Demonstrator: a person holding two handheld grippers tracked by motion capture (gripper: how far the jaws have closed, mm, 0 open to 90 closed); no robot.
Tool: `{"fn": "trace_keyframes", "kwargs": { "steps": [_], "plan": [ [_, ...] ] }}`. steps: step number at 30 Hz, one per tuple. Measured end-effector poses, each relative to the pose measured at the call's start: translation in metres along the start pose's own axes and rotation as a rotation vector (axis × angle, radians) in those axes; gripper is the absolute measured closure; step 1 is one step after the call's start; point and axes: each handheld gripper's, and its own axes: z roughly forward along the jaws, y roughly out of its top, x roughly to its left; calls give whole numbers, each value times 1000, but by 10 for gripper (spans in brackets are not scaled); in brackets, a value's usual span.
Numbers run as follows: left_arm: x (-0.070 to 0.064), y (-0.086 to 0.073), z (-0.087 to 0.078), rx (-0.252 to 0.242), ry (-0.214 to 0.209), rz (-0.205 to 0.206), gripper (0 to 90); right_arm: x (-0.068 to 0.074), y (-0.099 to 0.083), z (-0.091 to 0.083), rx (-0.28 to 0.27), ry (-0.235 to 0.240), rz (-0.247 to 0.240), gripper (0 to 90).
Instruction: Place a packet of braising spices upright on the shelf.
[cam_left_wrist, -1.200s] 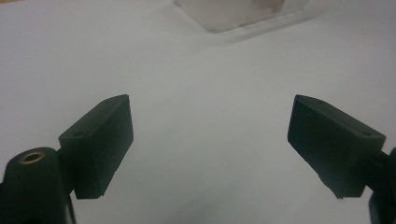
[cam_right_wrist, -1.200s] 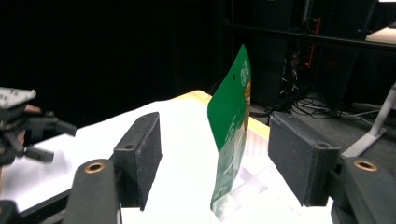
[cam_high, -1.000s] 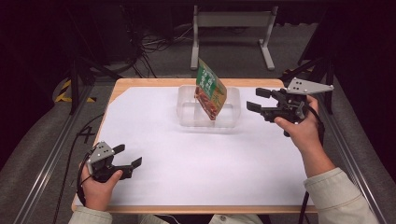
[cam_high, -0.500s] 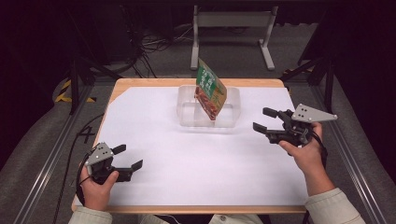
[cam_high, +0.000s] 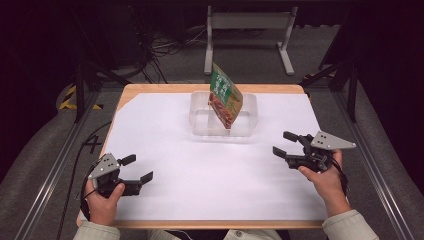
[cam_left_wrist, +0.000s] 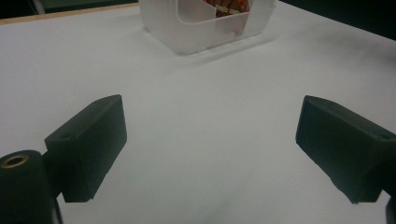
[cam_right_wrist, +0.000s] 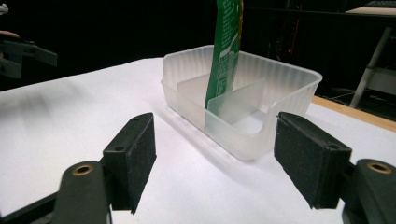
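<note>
A flat green and red-orange packet (cam_high: 225, 96) is stood in a translucent plastic bin (cam_high: 200, 119) near the far edge of the tabletop (cam_high: 200, 180), which is covered by a white sheet. In the high view the packet's long axis is seen tilted: its lower end is set inside the bin and its upper end is leaned up and away toward the far left, well above the bin's rim. The upper part of its printed face is green with white writing, and the lower part is red-orange; the writing is too small to be read. In the right gripper view the packet (cam_right_wrist: 227, 51) is seen nearly edge-on as a narrow green strip with white lettering that cannot be made out, and it is set against an inner divider wall of the bin (cam_right_wrist: 289, 88).

The left hand-held gripper (cam_high: 137, 172) is held low over the near left part of the sheet, with its jaws spread wide apart and nothing between them; in the left gripper view (cam_left_wrist: 210, 154) bare white sheet lies between the jaws. The right hand-held gripper (cam_high: 287, 145) is held to the right of the bin and apart from it, its jaws likewise released and empty; in its own view (cam_right_wrist: 215, 163) the bin lies beyond the jaws.
</note>
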Motion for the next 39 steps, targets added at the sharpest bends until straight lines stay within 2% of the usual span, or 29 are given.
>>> {"fn": "trace_keyframes", "kwargs": {
  "steps": [7, 10, 18, 25, 30, 39],
  "plan": [
    [2, -2, 1, -2, -12, -12, 86, 4, -18, 5, 51, 2, 2, 293],
    [3, -2, 1, 0, -14, -15, 79, 4, -24, 9, 90, -1, 7, 293],
    [4, -5, 2, 3, -18, -15, 74, 3, -38, 17, 155, -4, 38, 293],
    [5, -6, 3, 5, -27, -13, 70, 10, -49, 23, 165, -12, 46, 297],
    [5, -8, 5, 0, -25, -21, 67, 10, -55, 26, 182, -19, 55, 293],
    [6, -8, 5, 5, -19, -18, 64, 8, -55, 26, 182, -26, 65, 293]
  ]
}}
